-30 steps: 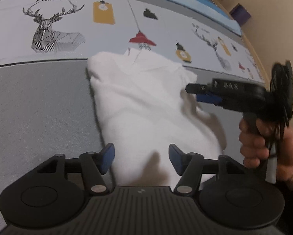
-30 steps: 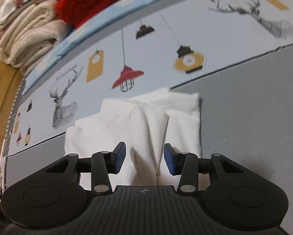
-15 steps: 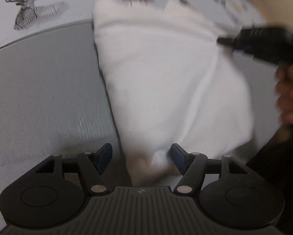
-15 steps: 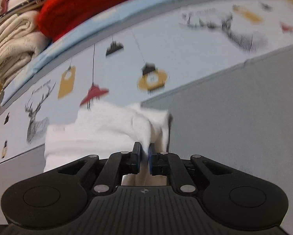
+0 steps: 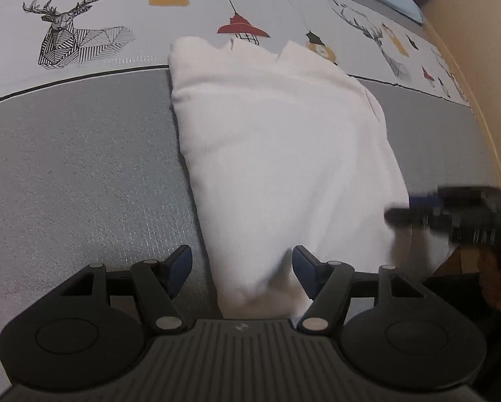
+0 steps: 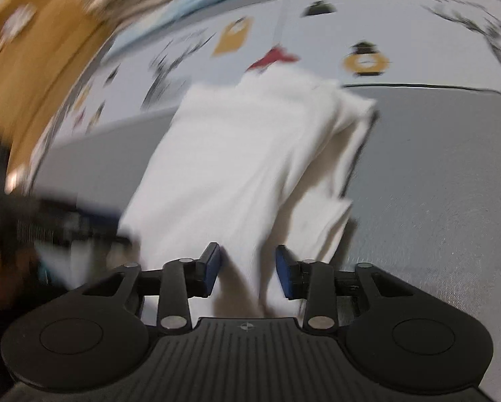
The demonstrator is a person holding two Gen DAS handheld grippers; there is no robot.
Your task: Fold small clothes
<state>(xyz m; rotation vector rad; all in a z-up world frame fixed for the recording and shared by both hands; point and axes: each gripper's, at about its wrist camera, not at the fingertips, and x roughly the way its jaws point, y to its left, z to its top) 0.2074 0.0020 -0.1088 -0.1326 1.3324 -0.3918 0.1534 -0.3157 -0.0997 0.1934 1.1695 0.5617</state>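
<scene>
**Both claws at the near end of the white garment**

The white garment (image 5: 284, 154) lies on the bed cover (image 5: 82, 167). Its long axis runs straight away from the claws toward the printed band of deer and lamps.

The left claw (image 5: 242, 268) is open, with the near left corner of the cloth between its jaws and not pinched. The right claw (image 6: 248, 269) is closing. A ridge of cloth stands between its pads, and I cannot see them pressing on it yet.

Both hands are at the near end, so the fold probably depends on carrying that end up and over to the far edge.

The left view is sharp and shows the notched far edge. The right view is blurred, but only it shows the stacked layers (image 6: 344, 154) along the garment's right side.
</scene>
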